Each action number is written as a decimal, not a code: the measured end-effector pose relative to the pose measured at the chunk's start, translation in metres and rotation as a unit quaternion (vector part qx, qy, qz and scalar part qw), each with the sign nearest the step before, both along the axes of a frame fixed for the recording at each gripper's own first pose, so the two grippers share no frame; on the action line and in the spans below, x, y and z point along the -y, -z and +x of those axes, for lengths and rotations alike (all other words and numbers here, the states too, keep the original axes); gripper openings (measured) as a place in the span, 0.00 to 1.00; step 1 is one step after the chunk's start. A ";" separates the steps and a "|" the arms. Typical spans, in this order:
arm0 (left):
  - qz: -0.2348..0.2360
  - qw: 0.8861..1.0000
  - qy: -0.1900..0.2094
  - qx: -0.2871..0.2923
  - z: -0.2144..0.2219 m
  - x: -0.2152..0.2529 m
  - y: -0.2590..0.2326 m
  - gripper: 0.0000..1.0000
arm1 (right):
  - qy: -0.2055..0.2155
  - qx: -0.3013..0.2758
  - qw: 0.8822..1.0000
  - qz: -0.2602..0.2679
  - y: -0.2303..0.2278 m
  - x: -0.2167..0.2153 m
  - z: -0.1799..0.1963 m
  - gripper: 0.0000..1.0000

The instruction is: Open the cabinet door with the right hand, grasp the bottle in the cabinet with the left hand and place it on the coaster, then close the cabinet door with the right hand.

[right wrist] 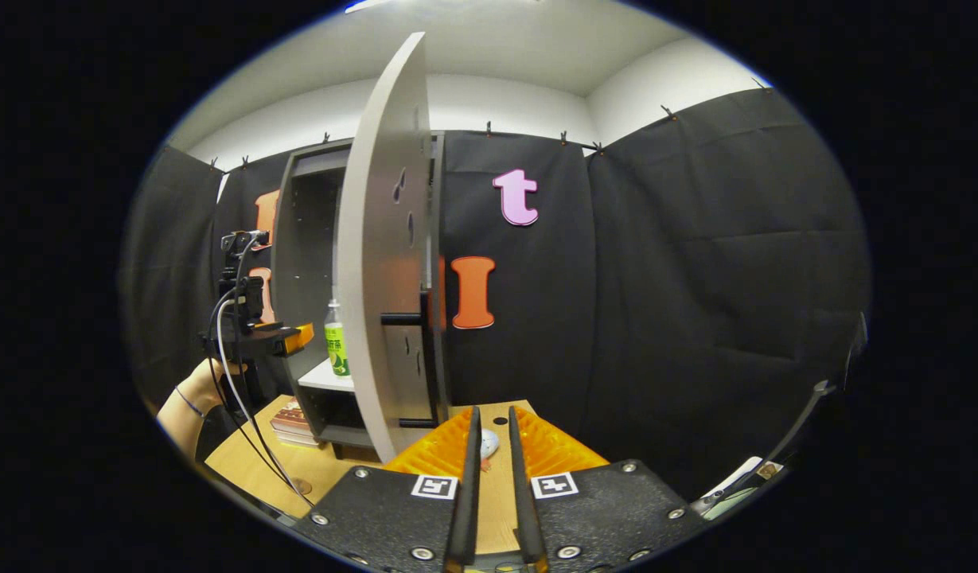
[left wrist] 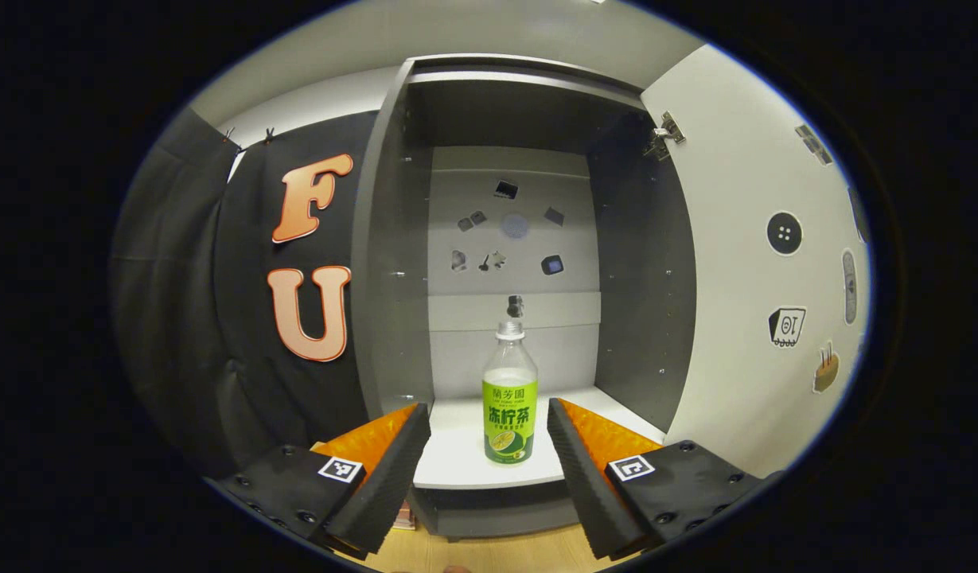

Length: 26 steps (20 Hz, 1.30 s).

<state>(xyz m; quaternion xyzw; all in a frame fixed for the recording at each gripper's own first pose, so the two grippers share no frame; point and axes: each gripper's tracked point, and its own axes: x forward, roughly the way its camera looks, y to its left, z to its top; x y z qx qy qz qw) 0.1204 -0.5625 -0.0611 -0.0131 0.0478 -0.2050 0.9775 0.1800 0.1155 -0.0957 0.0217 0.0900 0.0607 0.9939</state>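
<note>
Spread left gripper [left wrist: 489, 446] before upright bottle [left wrist: 510, 398], cabinet [left wrist: 393, 239]

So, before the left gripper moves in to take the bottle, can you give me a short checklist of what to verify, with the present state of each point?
1. Cabinet door swung open, out of the way: ok.
2. Bottle standing upright on the cabinet shelf: ok.
3. Left gripper jaws spread wider than the bottle: ok.
4. Bottle centred between the jaws: ok, it sits in the middle of the gap, though farther back.
5. Right gripper off the door handle: ok, jaws nearly closed, holding nothing.
6. Coaster ready to receive the bottle: cannot tell; a small round mark lies on the table, too small to identify.
</note>
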 end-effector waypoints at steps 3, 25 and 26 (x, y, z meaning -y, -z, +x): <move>-0.002 1.000 0.000 -0.007 0.022 0.017 0.007 1.00 | 0.028 0.000 1.000 0.002 0.001 0.013 0.000 0.33; -0.002 0.998 0.010 -0.065 0.093 0.051 0.059 0.82 | 0.117 -0.034 0.993 -0.003 0.021 0.048 0.010 0.93; -0.008 0.998 0.015 -0.068 0.087 0.049 0.057 0.82 | 0.115 -0.034 0.993 -0.003 0.021 0.047 0.009 0.99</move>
